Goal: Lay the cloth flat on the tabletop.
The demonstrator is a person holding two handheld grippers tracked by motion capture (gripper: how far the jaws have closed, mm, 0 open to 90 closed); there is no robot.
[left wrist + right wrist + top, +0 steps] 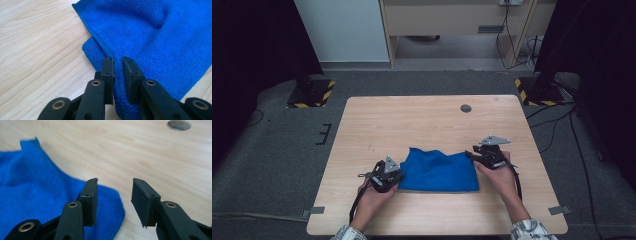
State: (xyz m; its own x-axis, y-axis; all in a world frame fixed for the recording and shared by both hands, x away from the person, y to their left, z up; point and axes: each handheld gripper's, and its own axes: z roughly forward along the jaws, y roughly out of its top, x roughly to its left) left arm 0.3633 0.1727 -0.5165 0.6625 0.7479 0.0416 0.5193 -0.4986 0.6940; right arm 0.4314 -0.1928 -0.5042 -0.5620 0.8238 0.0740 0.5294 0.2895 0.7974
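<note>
A blue cloth (439, 170) lies folded on the near half of the wooden table (422, 120). My left gripper (398, 176) is at the cloth's left edge. In the left gripper view its jaws (118, 61) stand close together, pinching a raised ridge of the cloth (155, 32). My right gripper (472, 154) hovers at the cloth's upper right corner. In the right gripper view it (114, 182) is open with bare wood between its jaws, and the cloth's corner (37, 192) lies under and beside one jaw.
A round hole (466, 108) sits in the tabletop towards the far right, also seen as the hole (179, 124) in the right gripper view. Two stands with yellow-and-black striped bases (309, 95) (537, 92) flank the far corners on the floor. Cables run at the right.
</note>
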